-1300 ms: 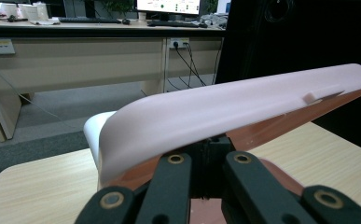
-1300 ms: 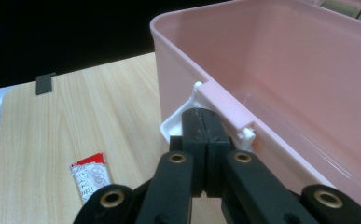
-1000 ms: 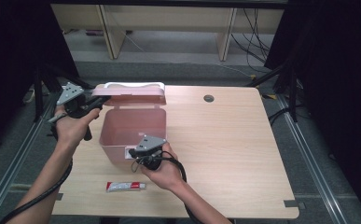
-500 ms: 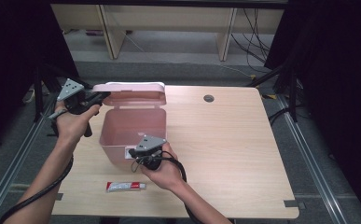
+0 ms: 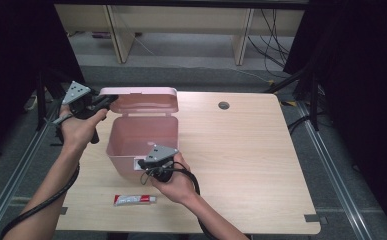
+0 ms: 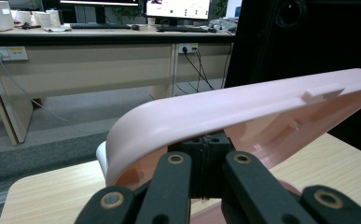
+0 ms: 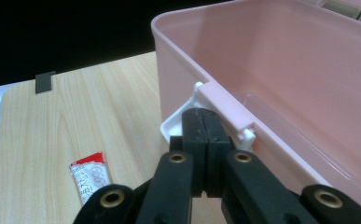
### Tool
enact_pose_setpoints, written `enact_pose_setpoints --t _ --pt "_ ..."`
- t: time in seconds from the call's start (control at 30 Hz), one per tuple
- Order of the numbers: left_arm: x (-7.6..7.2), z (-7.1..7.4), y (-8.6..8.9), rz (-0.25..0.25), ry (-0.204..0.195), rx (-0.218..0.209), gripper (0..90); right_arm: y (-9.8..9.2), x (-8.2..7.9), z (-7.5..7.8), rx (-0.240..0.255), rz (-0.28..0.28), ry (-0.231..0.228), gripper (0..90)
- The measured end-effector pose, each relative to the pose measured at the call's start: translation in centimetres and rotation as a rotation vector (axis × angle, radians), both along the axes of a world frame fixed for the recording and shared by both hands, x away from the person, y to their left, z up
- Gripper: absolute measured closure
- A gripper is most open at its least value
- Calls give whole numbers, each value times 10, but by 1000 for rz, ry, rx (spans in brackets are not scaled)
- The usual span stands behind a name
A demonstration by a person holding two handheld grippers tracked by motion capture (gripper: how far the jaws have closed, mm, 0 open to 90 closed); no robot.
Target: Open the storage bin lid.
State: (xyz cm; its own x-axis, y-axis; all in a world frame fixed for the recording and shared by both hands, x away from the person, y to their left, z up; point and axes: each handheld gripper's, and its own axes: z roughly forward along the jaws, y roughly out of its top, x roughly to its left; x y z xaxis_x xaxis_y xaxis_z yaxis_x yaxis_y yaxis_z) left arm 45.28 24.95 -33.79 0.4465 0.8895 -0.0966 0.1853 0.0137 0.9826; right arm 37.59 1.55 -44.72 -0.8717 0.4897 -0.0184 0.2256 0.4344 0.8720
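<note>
We're opening the pink box (image 5: pixel 142 142), lid (image 5: pixel 140 99) already tipped up and back past upright. L gripper (image 5: pixel 102 102) sits at the lid's left corner, jaws together, tips pushed under the lid edge (image 6: pixel 243 105) — not pinching it, just propping it from below/behind. R gripper (image 5: pixel 142 163) is low at the box's front wall, jaws together and pressed at the white latch (image 7: pixel 180 122) below the rim, pinning the box to the table (image 5: pixel 261 165).

To do it well, we reckon: keep the R push steady and level so the box doesn't skate, lift the lid w/ the L tips in an arc round the hinge, no jabbing.

Pose: L forearm reaches up along the table's left edge, wrist cocked inward toward the lid; R hand (image 5: pixel 173 180) wraps its gripper from below, knuckles up. Red-white tube (image 5: pixel 134 200) lies just behind the R gripper, toward us.
</note>
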Motion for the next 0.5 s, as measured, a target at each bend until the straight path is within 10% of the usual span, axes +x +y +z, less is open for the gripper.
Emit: enact_pose_setpoints --t 0.5 --pt "10 5 -1 20 -4 6 899 -1 0 0 -7 7 3 900"
